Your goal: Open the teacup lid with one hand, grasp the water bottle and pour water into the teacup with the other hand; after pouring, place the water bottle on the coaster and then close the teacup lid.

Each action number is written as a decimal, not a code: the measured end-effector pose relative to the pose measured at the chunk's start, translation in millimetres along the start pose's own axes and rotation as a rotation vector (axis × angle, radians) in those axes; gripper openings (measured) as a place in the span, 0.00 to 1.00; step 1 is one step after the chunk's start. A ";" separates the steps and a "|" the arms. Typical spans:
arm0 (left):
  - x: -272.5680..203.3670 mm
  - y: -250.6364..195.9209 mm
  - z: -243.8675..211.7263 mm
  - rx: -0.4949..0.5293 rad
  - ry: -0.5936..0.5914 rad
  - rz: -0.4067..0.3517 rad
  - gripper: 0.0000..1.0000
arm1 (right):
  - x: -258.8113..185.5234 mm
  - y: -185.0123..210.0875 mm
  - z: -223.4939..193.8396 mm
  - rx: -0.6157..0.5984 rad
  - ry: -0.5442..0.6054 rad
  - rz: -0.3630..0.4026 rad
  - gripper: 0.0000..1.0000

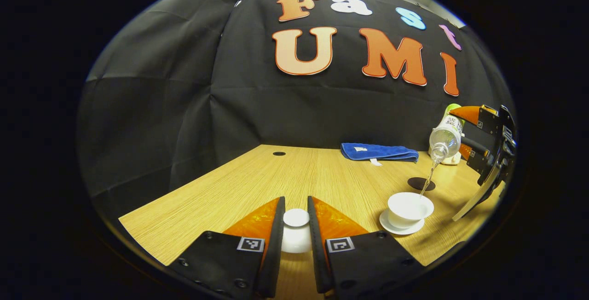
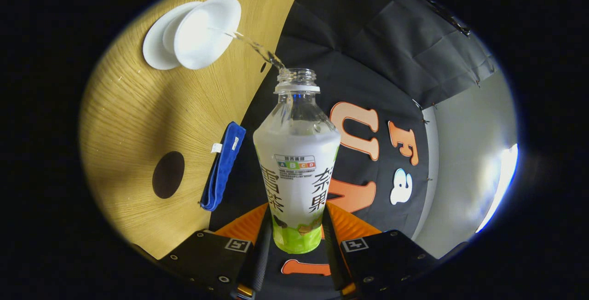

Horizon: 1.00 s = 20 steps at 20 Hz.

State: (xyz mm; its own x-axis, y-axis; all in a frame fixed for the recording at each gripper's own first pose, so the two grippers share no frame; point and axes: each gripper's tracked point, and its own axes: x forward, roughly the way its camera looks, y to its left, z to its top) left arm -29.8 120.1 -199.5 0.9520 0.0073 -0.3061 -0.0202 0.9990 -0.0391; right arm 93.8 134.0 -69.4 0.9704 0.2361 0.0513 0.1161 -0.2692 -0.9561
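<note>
Two grippers share the work: the right gripper [image 2: 294, 240] pinches the water bottle [image 2: 297, 162] low on its body, tilting its neck so the stream lands in the teacup [image 1: 409, 209] at four o'clock in the left gripper view. The left gripper [image 1: 296, 226] holds the lid [image 1: 296, 230] aside between its jaws. The coaster [image 1: 420, 183] waits just behind the cup. The cup's water level is hard to make out.

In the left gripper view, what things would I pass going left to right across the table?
Small hole in the table → teacup lid held between the gripper's fingers → blue cloth → teacup on its saucer → water bottle, pouring.
</note>
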 end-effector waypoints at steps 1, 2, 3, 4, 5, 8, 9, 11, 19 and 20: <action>0.3 0.2 -0.2 0.002 -0.001 0.001 0.35 | 0.3 -1.2 0.0 -0.010 -0.003 -0.006 0.57; 0.3 0.6 -0.4 0.002 0.000 -0.001 0.35 | 1.2 -3.1 -0.1 -0.018 -0.007 -0.013 0.57; -0.5 0.9 -0.8 0.003 0.000 0.000 0.35 | 0.9 -5.7 1.7 -0.026 -0.010 -0.019 0.57; -1.2 1.7 -0.8 0.004 -0.001 -0.001 0.35 | 1.5 -6.5 2.4 -0.034 -0.015 -0.024 0.57; -1.4 1.6 -0.6 0.004 0.000 -0.001 0.35 | 1.4 -7.0 2.4 -0.045 -0.018 -0.028 0.57; -0.2 3.0 -0.1 0.005 0.001 -0.002 0.35 | 3.5 -14.6 3.6 -0.084 -0.034 -0.055 0.57; -1.7 4.0 -0.4 0.006 -0.001 -0.003 0.34 | 3.7 -17.8 4.4 -0.102 -0.037 -0.067 0.57; -1.1 4.7 -0.6 0.004 -0.003 -0.002 0.35 | 2.7 -17.7 7.2 -0.109 -0.039 -0.071 0.57; -2.9 8.1 -3.6 0.004 0.003 -0.006 0.35 | 5.1 -30.7 17.4 -0.214 -0.082 -0.136 0.54; -2.3 8.5 -4.3 0.005 0.003 -0.005 0.34 | 6.0 -31.0 17.3 -0.224 -0.088 -0.139 0.57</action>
State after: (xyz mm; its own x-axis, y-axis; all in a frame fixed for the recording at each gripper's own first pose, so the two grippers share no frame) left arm -33.4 128.5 -203.3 0.9511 0.0025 -0.3090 -0.0143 0.9992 -0.0360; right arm 92.4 160.0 -44.4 0.9208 0.3631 0.1425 0.3000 -0.4256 -0.8537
